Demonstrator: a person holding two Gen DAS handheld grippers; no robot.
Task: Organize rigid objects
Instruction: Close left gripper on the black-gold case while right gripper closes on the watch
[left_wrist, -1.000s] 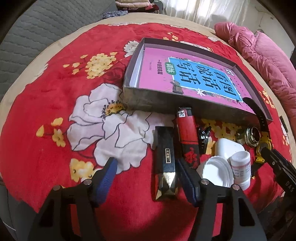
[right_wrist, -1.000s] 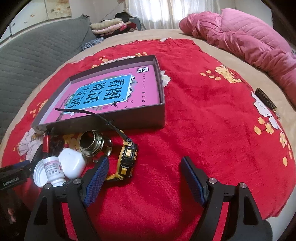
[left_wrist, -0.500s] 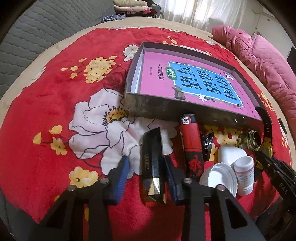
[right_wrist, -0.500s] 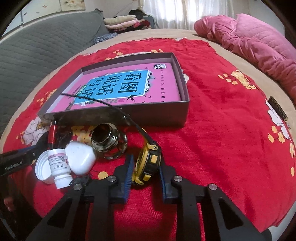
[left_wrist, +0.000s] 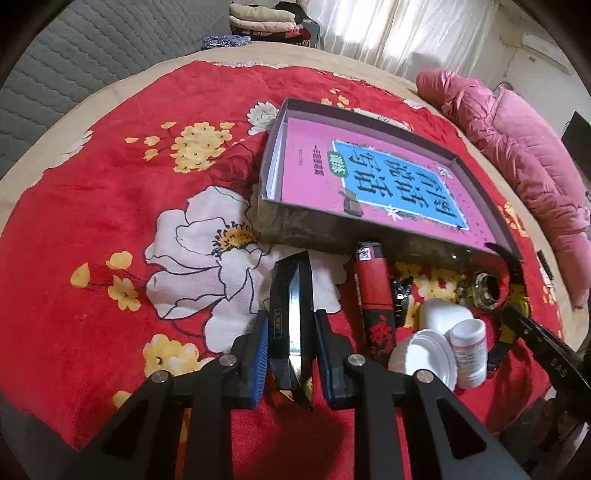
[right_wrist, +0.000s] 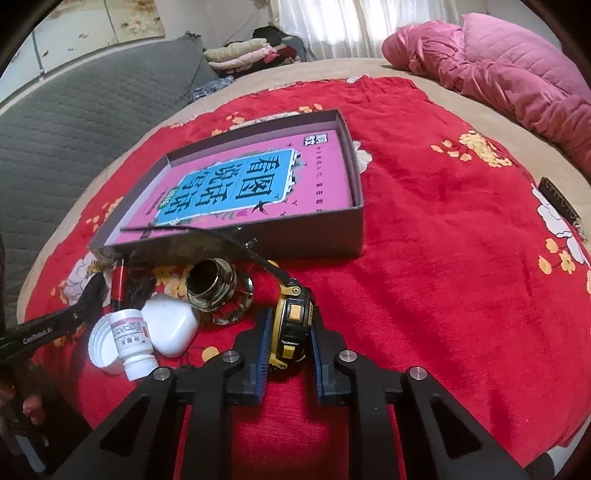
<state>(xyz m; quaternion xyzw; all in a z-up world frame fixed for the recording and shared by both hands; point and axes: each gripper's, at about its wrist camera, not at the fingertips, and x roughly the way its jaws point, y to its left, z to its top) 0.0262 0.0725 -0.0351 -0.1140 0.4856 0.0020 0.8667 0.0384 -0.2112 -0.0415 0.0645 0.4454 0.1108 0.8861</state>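
- Left gripper (left_wrist: 291, 345): lower centre of the left wrist view, blue pads clamped on both sides of a black faceted box (left_wrist: 291, 314).
- Black faceted box: long, narrow, glossy, with a small gold label on its left face; it is tipped onto an edge and runs up the frame toward the tray.
- Right gripper (right_wrist: 289, 338): lower centre of the right wrist view, pads pressed against the case of a yellow-and-black wristwatch (right_wrist: 293, 317).
- Wristwatch: chunky yellow case with black trim; its black strap (right_wrist: 236, 242) arcs up and left onto the tray's near wall.
- Cardboard tray (left_wrist: 295, 229): shallow, dark-walled, centre right of the left view; holds a pink book (left_wrist: 388, 184) with a blue title panel.
- Red lighter (left_wrist: 371, 284): just right of the box, lengthwise, its top near the tray wall.
- White pill bottle (right_wrist: 133, 338): lower left of the right view, upright, beside its loose white cap (right_wrist: 101, 345).
- White earbud case (right_wrist: 170, 325): just right of the bottle.
- Metal threaded fitting (right_wrist: 214, 288): above the case, open end facing the camera.
- Red floral blanket (left_wrist: 129, 206): under everything.
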